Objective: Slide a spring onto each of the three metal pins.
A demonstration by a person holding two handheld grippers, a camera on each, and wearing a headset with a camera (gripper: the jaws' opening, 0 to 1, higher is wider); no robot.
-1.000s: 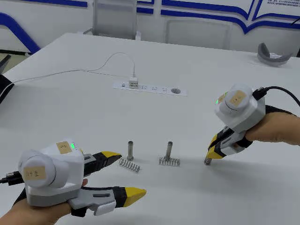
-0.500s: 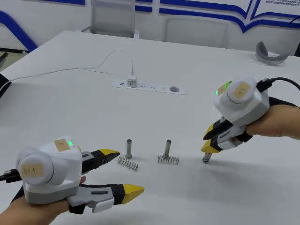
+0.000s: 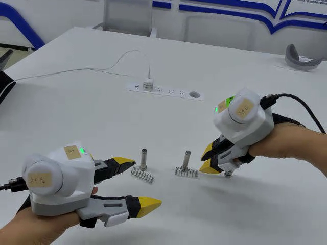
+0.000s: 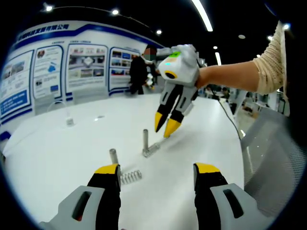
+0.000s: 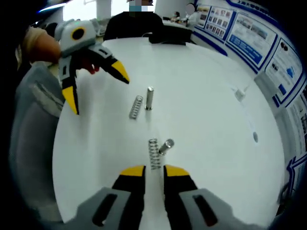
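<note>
Three short metal pins stand in a row on the white table. The left pin and the middle pin are bare. A loose spring lies by the left pin and another spring by the middle one. The right pin carries a spring and is partly hidden behind my right gripper. That gripper is narrowly open and empty, its tips just right of the middle spring. My left gripper is wide open and empty, near the left spring.
A white power strip with a plugged-in charger and a thin cable lies across the table's middle. A grey curved object sits at the far right edge. A chair stands behind the table.
My right gripper has left the right pin, which keeps its spring, and has moved left and down towards the middle spring. The left gripper has hardly moved.
</note>
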